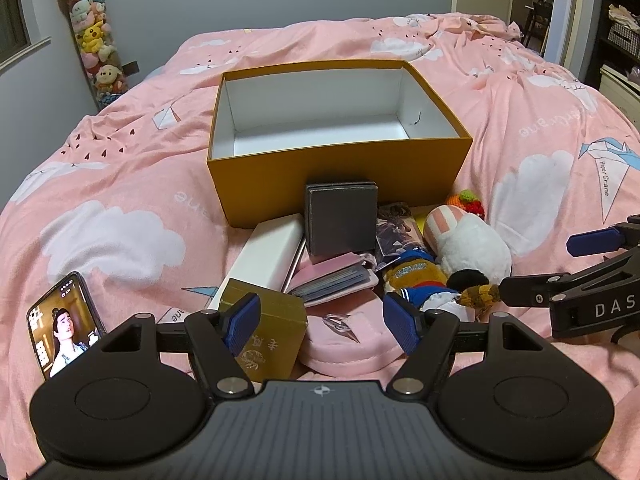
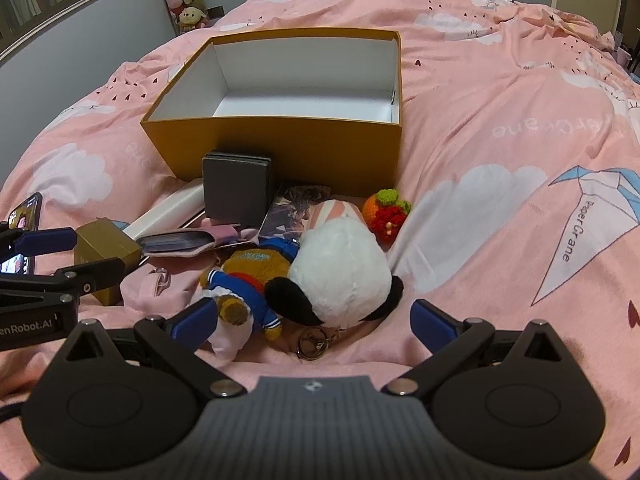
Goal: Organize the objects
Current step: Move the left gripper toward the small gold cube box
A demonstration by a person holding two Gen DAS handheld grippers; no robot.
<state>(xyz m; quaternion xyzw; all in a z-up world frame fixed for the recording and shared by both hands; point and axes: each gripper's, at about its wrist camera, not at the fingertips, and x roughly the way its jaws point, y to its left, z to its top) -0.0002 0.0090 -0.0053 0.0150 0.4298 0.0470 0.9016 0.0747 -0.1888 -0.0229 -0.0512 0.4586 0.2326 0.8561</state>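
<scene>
An empty orange box point(image 1: 340, 168) point(image 2: 276, 140) with a white inside stands on the pink bed. In front of it lies a pile: a dark grey square case point(image 1: 340, 220) point(image 2: 238, 192), a white long box point(image 1: 268, 260), a gold box point(image 1: 276, 332) point(image 2: 106, 250), a pink card wallet point(image 1: 336, 280), a pink pouch point(image 1: 344, 344), a bear doll in blue point(image 1: 420, 280) point(image 2: 248, 280), a white plush point(image 1: 468, 248) point(image 2: 340, 268) and a crochet fruit point(image 2: 386, 210). My left gripper point(image 1: 322, 326) is open above the gold box and pouch. My right gripper point(image 2: 314, 318) is open around the plush and doll.
A phone point(image 1: 64, 324) with a lit screen leans at the left of the pile. A keyring point(image 2: 316, 344) lies by the plush. A tube of plush toys point(image 1: 94, 36) stands at the wall. A doorway point(image 1: 532, 4) and shelves are at the far right.
</scene>
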